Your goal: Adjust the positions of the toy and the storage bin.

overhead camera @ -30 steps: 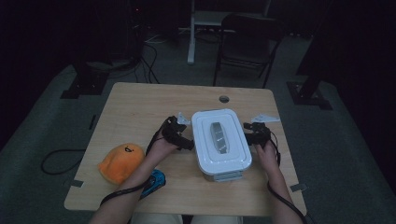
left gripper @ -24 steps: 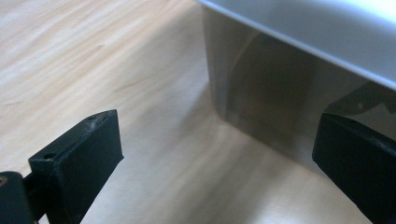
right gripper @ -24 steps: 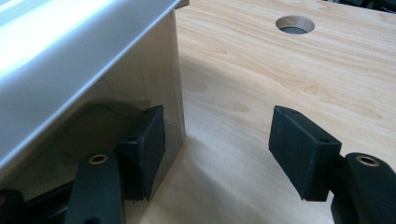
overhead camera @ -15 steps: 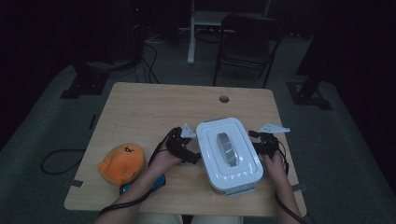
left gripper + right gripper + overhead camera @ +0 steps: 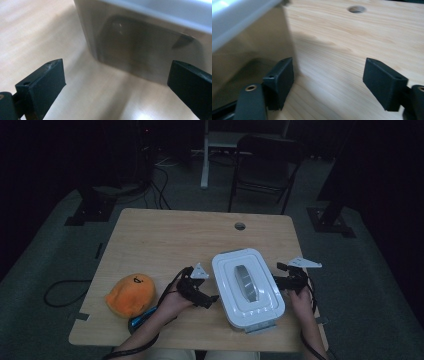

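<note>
One white lidded container [image 5: 247, 289] sits on the near right part of the wooden table [image 5: 175, 240], turned slightly so that its long axis runs from the far left to the near right. Its lid carries one raised oval handle [image 5: 245, 282] in the middle, and a small latch tab [image 5: 260, 327] sticks out at the near end. In the left gripper view the container's side wall [image 5: 140, 45] is pale and glossy, and stands on the tabletop ahead of the jaws.

Two grippers flank the container, one on each long side. The left gripper [image 5: 212, 298] is just beside the container's left wall, held in the person's left hand [image 5: 172, 302]; its two black jaws are spread wide with nothing between them. The right gripper [image 5: 276, 281] is at the container's right wall, held in the right hand [image 5: 300, 295]; in the right gripper view its jaws are also spread wide, one jaw close against the container's wall [image 5: 249, 50], the other out over bare wood. Whether that near jaw actually touches the wall cannot be told.

One round hole [image 5: 240, 226] pierces the tabletop toward the far edge. One orange plush toy [image 5: 131, 292] lies at the near left, well apart from the container. One small blue object [image 5: 140, 320] lies just beside the toy, partly hidden by the left forearm. Beyond the table stands one dark folding chair [image 5: 265, 165].
</note>
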`<state>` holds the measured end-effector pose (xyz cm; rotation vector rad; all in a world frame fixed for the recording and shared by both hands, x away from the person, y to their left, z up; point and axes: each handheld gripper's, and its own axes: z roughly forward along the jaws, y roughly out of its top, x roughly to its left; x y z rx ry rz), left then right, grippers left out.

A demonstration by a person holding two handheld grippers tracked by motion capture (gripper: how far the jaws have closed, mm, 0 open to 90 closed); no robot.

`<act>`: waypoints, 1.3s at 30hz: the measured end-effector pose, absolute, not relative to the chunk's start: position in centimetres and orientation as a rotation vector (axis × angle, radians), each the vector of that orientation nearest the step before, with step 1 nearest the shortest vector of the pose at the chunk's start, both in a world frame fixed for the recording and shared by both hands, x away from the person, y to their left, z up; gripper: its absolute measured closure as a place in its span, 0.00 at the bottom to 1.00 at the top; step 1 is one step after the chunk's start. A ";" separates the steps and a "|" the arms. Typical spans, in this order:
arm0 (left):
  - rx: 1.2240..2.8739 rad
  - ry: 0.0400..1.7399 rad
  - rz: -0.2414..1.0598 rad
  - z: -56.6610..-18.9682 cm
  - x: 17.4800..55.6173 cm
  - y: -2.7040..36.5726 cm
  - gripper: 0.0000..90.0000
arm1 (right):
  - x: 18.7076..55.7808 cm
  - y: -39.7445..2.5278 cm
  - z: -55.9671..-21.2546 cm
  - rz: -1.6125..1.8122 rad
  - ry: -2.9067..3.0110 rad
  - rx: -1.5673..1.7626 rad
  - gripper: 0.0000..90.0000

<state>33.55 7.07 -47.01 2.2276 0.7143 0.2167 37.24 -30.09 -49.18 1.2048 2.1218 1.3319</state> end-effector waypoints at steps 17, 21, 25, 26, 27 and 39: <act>2.343 0.607 0.167 -50.3 29.5 6.6 0.02 | 31.0 -33.2 -43.3 1.304 2.027 1.254 0.13; 2.347 0.610 0.184 -50.4 29.2 6.5 0.02 | 29.3 -31.6 -40.7 1.291 2.005 1.205 0.13; 2.338 0.611 0.173 -50.7 28.8 6.3 0.02 | 27.8 -29.8 -38.8 1.392 2.029 1.141 0.13; 2.338 0.611 0.170 -50.8 28.7 6.2 0.02 | 27.4 -29.2 -38.4 1.434 2.033 1.122 0.13; 2.339 0.607 0.170 -50.9 28.5 6.2 0.02 | 27.1 -28.7 -38.1 1.446 2.035 1.113 0.13; 2.377 0.596 0.197 -51.9 27.9 5.7 0.02 | 25.7 -23.7 -37.1 1.408 2.133 1.070 0.13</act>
